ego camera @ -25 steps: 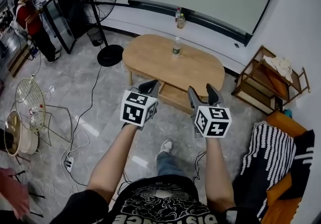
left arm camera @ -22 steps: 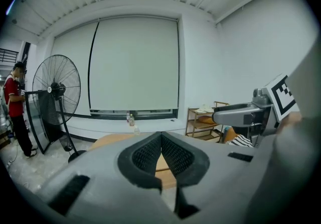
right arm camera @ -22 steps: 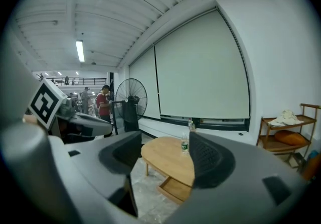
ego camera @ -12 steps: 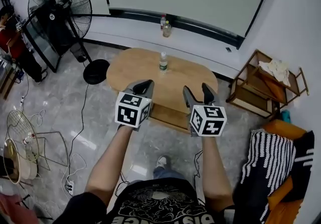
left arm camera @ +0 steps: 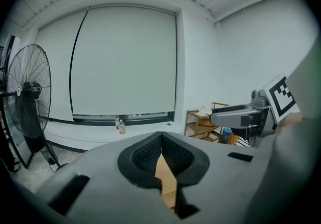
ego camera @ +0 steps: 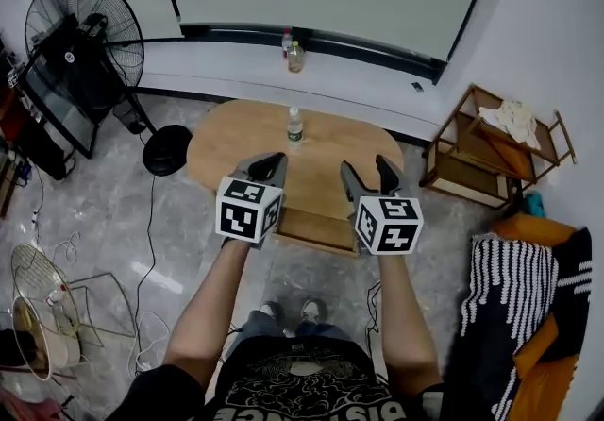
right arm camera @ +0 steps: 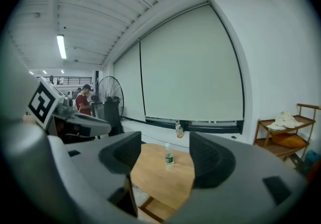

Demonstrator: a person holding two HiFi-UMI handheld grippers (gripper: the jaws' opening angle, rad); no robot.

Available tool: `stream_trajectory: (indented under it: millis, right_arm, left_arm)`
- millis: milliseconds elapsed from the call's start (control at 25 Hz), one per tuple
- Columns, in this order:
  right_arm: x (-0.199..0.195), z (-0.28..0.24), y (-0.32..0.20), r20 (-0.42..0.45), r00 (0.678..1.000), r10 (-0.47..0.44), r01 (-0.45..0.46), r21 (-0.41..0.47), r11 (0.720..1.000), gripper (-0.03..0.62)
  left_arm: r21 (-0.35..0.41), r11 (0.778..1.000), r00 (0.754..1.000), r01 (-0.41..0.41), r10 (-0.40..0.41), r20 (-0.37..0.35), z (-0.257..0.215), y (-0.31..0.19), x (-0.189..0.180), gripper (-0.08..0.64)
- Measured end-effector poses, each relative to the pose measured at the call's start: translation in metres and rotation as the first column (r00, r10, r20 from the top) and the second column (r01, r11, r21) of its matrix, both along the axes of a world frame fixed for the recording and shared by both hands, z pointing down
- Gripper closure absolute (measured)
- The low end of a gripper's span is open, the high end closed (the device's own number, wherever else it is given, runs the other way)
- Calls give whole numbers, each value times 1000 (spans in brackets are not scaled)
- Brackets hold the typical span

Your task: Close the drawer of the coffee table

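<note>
The oval wooden coffee table stands ahead of me, with its drawer pulled out at the near side. My left gripper hovers over the table's near edge, its pads closed together on nothing. My right gripper is held beside it at the same height, with its jaws wide apart and empty. In the right gripper view the table top and a small bottle show between the fingers. Neither gripper touches the drawer.
A water bottle stands on the table's far side. Two more bottles sit on the ledge by the wall. A standing fan is at the left. A wooden shelf and a striped cushion are at the right. Cables lie on the floor.
I have come closer to the table. Both grippers have moved forward with me and now hang over its near edge and the open drawer. Their jaws have not changed.
</note>
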State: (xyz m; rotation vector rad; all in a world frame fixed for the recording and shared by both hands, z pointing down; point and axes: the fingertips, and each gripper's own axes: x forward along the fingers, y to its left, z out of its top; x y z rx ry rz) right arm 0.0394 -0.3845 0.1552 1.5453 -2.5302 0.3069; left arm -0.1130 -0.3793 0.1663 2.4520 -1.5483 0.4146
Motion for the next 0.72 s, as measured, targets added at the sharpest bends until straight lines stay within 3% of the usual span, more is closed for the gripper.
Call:
stream_trajectory:
  millis: [480,720]
  right_arm:
    - [-24,0,3,5,987,162,-162,-8,987,304]
    - [-32,17,10,-7,977,211,-212,-32,977,304]
  left_arm:
    - [-9,983,983,-181,181,-9,2,-22,-15,557]
    - [-42,970,971,-240,240,-19,24,-21,-19,557]
